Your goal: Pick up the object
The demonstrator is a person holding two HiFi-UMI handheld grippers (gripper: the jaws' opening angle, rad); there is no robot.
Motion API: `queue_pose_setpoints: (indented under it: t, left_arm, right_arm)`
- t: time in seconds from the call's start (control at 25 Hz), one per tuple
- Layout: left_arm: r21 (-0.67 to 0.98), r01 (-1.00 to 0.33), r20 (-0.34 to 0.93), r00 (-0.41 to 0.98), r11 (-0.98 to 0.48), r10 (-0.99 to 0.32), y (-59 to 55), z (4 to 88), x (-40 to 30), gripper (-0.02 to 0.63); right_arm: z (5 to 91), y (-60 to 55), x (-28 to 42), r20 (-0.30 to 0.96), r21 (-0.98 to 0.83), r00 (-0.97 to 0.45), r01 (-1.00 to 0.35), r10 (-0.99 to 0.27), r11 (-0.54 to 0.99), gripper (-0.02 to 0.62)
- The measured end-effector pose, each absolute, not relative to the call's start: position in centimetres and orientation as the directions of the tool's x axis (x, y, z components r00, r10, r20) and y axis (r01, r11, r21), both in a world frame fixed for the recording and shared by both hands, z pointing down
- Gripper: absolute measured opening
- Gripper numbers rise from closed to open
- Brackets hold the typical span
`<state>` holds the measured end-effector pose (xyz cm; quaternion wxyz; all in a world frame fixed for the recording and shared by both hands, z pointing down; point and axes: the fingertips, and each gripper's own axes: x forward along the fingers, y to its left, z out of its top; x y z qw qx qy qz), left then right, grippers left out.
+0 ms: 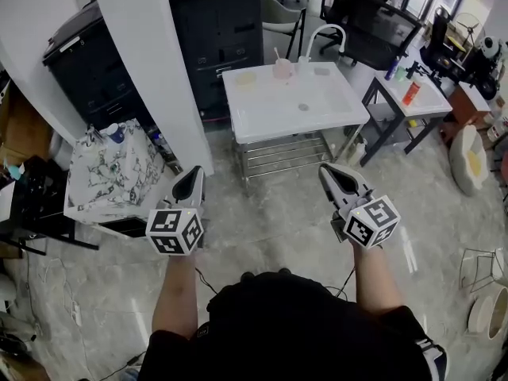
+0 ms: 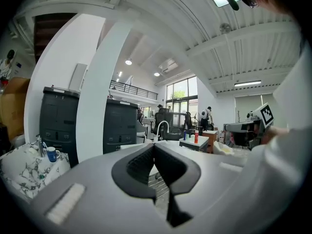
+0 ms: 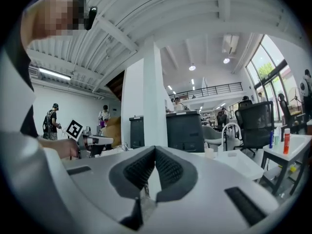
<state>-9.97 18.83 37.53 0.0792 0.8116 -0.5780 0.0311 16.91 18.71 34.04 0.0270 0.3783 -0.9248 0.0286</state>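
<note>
A white sink table stands ahead of me across the marble floor, well beyond both grippers. On it are a pink cup, a pale round thing and a curved faucet. Which of these the task means I cannot tell. My left gripper is held at waist height, shut and empty, its jaws closed together in the left gripper view. My right gripper is level with it and also shut and empty, the jaws meeting in the right gripper view.
A white pillar rises ahead on the left, with black cabinets behind it. A marble-patterned covered table with a blue mug stands at left. A side table with a red bottle and a black chair are at right.
</note>
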Motion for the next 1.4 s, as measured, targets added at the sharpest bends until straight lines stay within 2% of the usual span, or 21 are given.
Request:
queue_pose_setpoints:
  t: [0.2, 0.24, 0.32, 0.56, 0.92, 1.16, 1.4]
  left_arm:
    - [0.094, -0.931, 0.128, 0.362, -0.352, -0.923, 18.8, 37.2, -9.9, 0.012]
    - [0.094, -0.929, 0.128, 0.369, -0.359, -0.921, 18.8, 37.2, -9.9, 0.017]
    - [0.100, -0.924, 0.132, 0.381, -0.370, -0.915, 18.8, 37.4, -10.1, 0.066]
    - [0.113, -0.916, 0.150, 0.398, -0.384, -0.905, 19.0, 38.3, -11.9, 0.127]
    - [0.145, -0.912, 0.171, 0.405, -0.384, -0.898, 19.3, 39.3, -14.2, 0.267]
    - [0.151, -0.914, 0.178, 0.400, -0.376, -0.899, 18.9, 39.7, -15.0, 0.316]
    - [0.148, -0.920, 0.199, 0.388, -0.363, -0.900, 17.1, 41.0, -15.4, 0.322]
  right_arm:
    - [34.1, 18.7, 16.0, 0.087, -0.045, -0.730, -0.682, -0.677, 0.730, 0.015]
    - [34.1, 18.6, 15.8, 0.089, -0.046, -0.731, -0.682, -0.677, 0.730, 0.032]
    - [34.2, 18.5, 15.4, 0.093, -0.051, -0.729, -0.684, -0.678, 0.728, 0.121]
    - [34.8, 18.3, 13.4, 0.098, -0.060, -0.726, -0.688, -0.681, 0.724, 0.186]
    - [35.0, 18.3, 11.4, 0.106, -0.074, -0.702, -0.712, -0.704, 0.699, 0.275]
    - [35.5, 17.7, 11.6, 0.125, -0.078, -0.680, -0.733, -0.723, 0.676, 0.313]
    - [36.8, 15.3, 11.7, 0.131, -0.094, -0.678, -0.735, -0.723, 0.672, 0.322]
